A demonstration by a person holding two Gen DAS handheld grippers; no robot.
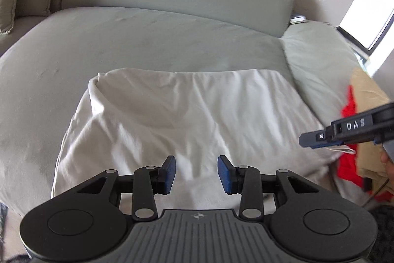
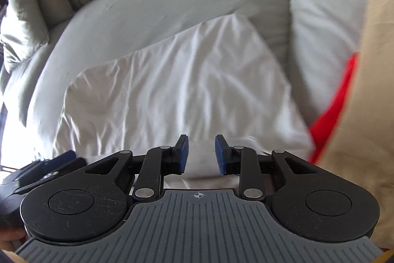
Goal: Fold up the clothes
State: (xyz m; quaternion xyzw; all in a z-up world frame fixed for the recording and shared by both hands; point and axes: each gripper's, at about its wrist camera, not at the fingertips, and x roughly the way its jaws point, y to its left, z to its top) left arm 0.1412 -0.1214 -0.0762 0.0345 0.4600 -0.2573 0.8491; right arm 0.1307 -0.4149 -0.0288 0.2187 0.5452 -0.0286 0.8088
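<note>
Daylight bright; window [image 1: 367,4] upper right of left wrist view blown out; glare whitens left edge of right wrist view; soft shadows in creases of white garment [image 1: 187,120]; motion blur across right wrist view; fisheye bends sofa [image 1: 147,41] edges.

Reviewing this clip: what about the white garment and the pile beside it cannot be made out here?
- White garment, left wrist view: near edge hidden behind the left gripper.
- White garment, right wrist view: near edge hidden behind the right gripper.
- Red cloth and tan cloth: blurred, cut by the frame edge; type unclear.
</note>
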